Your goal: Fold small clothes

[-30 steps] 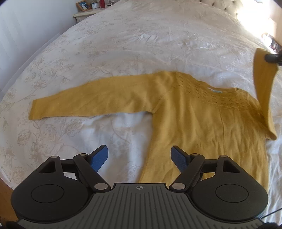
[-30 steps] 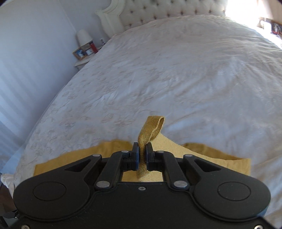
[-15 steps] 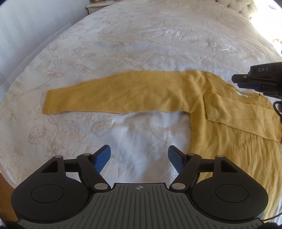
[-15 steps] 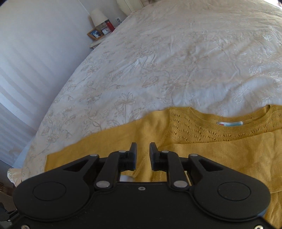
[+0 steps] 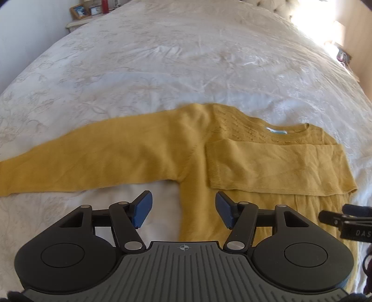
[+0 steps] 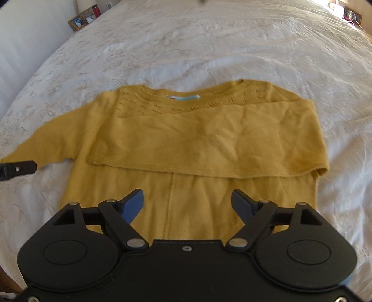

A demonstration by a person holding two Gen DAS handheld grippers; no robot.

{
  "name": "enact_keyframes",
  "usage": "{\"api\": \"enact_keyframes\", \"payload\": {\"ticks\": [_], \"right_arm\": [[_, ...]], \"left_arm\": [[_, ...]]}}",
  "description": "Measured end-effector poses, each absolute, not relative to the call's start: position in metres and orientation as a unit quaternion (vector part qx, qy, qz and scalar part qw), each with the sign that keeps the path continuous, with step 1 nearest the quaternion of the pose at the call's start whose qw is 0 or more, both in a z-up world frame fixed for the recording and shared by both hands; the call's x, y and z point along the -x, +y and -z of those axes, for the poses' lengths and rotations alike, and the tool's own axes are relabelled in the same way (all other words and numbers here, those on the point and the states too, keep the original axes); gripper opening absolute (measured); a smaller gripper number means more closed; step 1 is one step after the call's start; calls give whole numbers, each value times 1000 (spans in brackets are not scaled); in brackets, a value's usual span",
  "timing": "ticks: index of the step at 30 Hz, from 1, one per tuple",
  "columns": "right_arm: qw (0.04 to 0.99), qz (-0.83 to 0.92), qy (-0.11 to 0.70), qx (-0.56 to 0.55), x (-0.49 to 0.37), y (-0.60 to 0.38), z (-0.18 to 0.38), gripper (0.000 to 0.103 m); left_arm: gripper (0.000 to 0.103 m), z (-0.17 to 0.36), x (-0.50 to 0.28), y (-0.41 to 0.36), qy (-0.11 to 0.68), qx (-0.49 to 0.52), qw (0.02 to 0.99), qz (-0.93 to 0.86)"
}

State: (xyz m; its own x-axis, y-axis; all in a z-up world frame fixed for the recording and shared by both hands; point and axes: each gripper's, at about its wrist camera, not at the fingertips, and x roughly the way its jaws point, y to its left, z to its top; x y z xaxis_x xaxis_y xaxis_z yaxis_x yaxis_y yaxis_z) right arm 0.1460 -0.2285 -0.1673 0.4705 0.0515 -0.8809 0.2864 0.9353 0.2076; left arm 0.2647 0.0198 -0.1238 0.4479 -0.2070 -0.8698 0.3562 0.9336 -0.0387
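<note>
Nearest in the left wrist view, the left gripper (image 5: 183, 210) is seen with its blue-padded fingers spread wide apart and nothing held between them. It's hovering over the spot where the sweater's side edge meets the bare bedspread (image 5: 186, 58). In the right wrist view the right gripper (image 6: 187, 204) is likewise spread wide with nothing gripped, positioned over the lower body of the sweater.

Just past the fingers, the mustard-yellow sweater (image 6: 197, 185) is laid flat on the white, floral-patterned bedspread, neckline pointing away from the cameras. One sleeve (image 6: 209, 144) has been folded across the chest, so it lies on top of the body from one shoulder to the other. The other sleeve (image 5: 93, 158) is stretched straight out to the side on the bedding, not yet folded in. A small light-blue label (image 6: 186, 97) can be made out inside the collar.

Farther back, only rumpled bedspread is seen, and at the far corner a nightstand (image 5: 76, 23) with a framed photo (image 6: 78, 21) and a few small items too tiny to make out.
</note>
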Motion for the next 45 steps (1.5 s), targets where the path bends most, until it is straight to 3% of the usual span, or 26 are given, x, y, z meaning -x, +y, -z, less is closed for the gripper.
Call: {"api": "enact_keyframes", "payload": {"ticks": [12,16,25,26,27,31,38,43,45], "right_arm": [[815,56,557,-150,-126,-247,216,90],[811,38,561,-160,-129,-248,224,98],[811,21,564,-155,-130,-246,233,103],[811,21,563,-154,-130,-245,233,103],[812,21,563,-154,-129,-245,234,103],[813,23,560,-155,-128,-244,233,103],[814,28,557,-163,-125,-245,229,103],[815,37,547,-186,-121,-254,219,102],[816,39,544,-191,-119,-256,216,102]], "left_arm": [[59,190,-293,-36,537,-81,820,181],[59,210,-311,-37,558,-56,811,167],[60,218,-331,-48,546,-70,812,191],[56,217,-332,-50,543,-71,814,194],[40,216,-332,-51,538,-72,816,198],[12,201,-326,-60,516,-110,826,197],[6,141,-313,-70,397,-175,878,200],[6,162,-348,-45,441,-163,874,121],[7,169,-360,-27,487,-100,858,129]]}}
